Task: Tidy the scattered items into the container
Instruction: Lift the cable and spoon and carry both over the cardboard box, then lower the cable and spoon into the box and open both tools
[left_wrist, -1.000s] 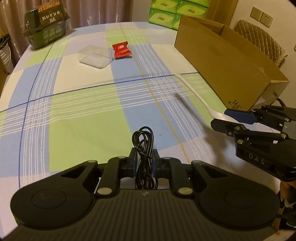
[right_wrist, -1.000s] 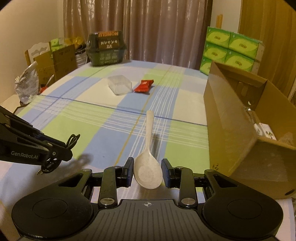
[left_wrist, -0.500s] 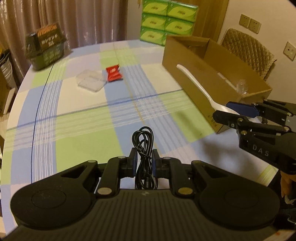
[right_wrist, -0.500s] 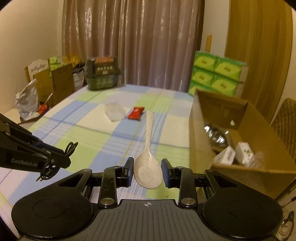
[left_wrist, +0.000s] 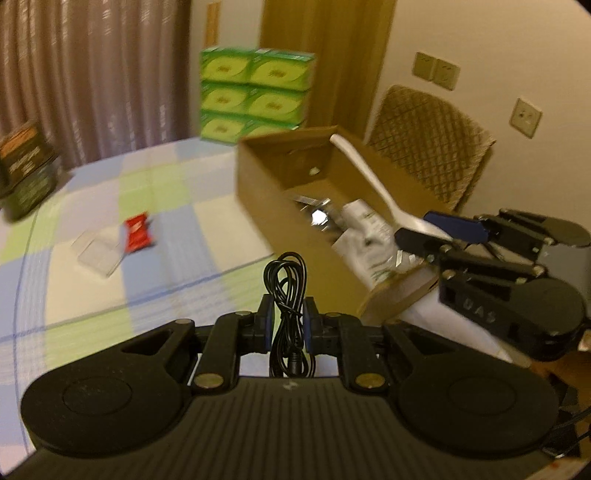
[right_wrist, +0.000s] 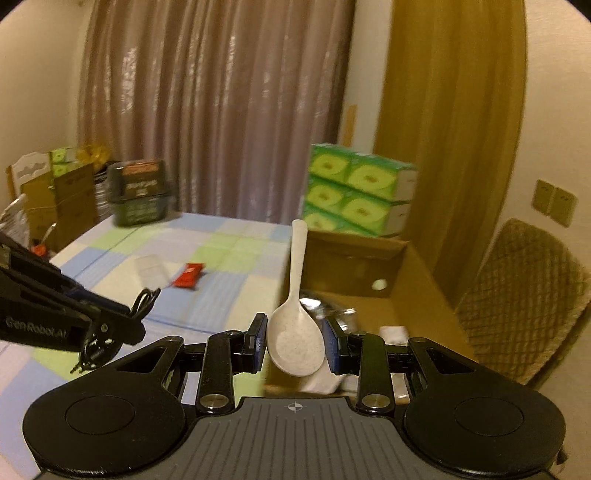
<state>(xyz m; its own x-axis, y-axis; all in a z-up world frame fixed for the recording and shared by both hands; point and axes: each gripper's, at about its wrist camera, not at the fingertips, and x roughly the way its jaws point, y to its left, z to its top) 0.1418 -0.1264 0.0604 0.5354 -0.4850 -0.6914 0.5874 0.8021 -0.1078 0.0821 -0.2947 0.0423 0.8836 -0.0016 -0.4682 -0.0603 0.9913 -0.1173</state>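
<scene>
Plainly the left tongs (left_wrist: 287, 325) are clenched on a limp, light cable (left_wrist: 287, 295) at mid-coil, while the right tongs (right_wrist: 295, 341) clamp a stiff, slick spoon (right_wrist: 295, 332) by its bowl above the box (right_wrist: 417, 291); handle-end grip would likely swing.

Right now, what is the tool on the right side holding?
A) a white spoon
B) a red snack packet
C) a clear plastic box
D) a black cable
A: the right tool is shut on the bowl of the white spoon, with the handle sticking out ahead toward the cardboard box; the black cable is in the left tool.
</scene>
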